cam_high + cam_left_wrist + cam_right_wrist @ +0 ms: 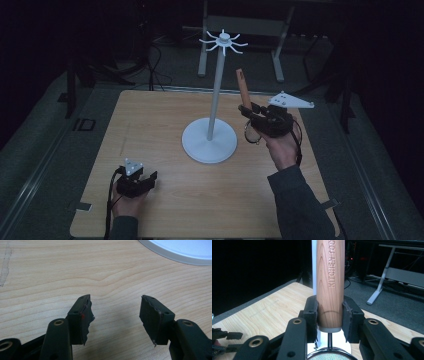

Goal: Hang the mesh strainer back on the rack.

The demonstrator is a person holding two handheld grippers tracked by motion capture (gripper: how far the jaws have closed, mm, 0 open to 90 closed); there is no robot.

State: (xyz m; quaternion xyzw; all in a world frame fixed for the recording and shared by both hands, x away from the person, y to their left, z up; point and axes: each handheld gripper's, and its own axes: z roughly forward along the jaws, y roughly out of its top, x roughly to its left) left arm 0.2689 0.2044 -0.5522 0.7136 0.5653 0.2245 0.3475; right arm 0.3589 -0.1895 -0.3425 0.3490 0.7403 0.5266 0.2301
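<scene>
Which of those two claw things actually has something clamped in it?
The right gripper: its jaws are shut on a wooden handle. The left gripper sits open over the bare table.

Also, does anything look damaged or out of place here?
The black padding on the left gripper fingers looks torn, with ragged edges on both pads. Nothing else stands out: the white stand is upright, and the right gripper holds the wooden handle squarely.

White hanger stand [210, 135] occupied the table [165, 205] centre, its round base and tall pole blocking the middle, hook crown overhead, bare wood lay open left, front and behind, left gripper [145, 181] sat near the front-left edge, right gripper [251, 112] crowded the stand's right side
</scene>
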